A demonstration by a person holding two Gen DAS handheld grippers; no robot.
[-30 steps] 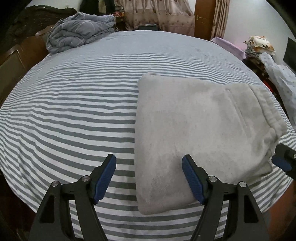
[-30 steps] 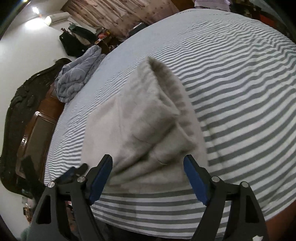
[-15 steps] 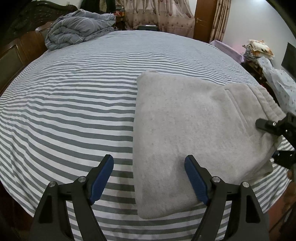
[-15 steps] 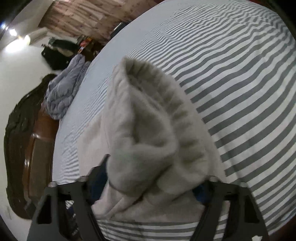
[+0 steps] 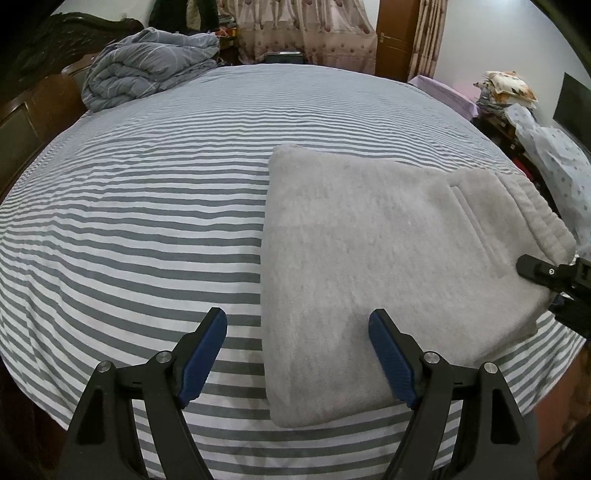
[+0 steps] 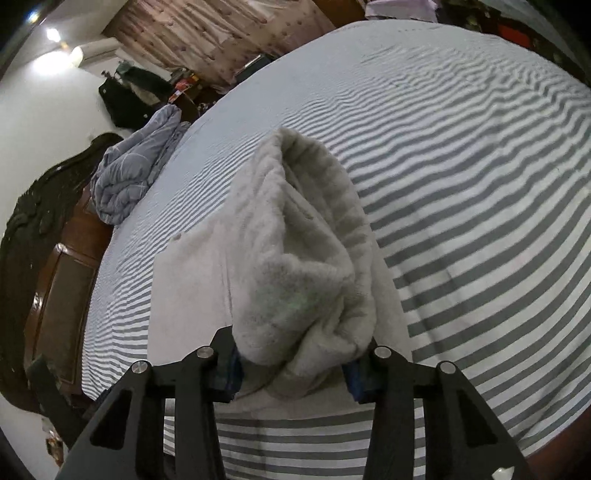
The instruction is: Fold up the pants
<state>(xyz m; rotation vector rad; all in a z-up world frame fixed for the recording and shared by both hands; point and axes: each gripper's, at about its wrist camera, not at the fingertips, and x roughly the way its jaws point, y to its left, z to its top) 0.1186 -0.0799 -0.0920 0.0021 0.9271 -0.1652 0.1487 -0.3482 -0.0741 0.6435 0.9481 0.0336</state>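
The grey fleece pants lie folded on the striped bed, waistband toward the right edge. My left gripper is open and empty, hovering over the near left corner of the pants. My right gripper is shut on the waistband end of the pants, which bunches up between the jaws and is lifted off the layer below. The right gripper also shows in the left wrist view at the pants' right edge.
A crumpled blue-grey duvet sits at the far left corner of the bed by the dark wooden headboard. Curtains and a door stand behind. Piled items stand right of the bed.
My right gripper moved in onto the waistband end, closed on it and raised it. My left gripper stayed open and rose slightly.
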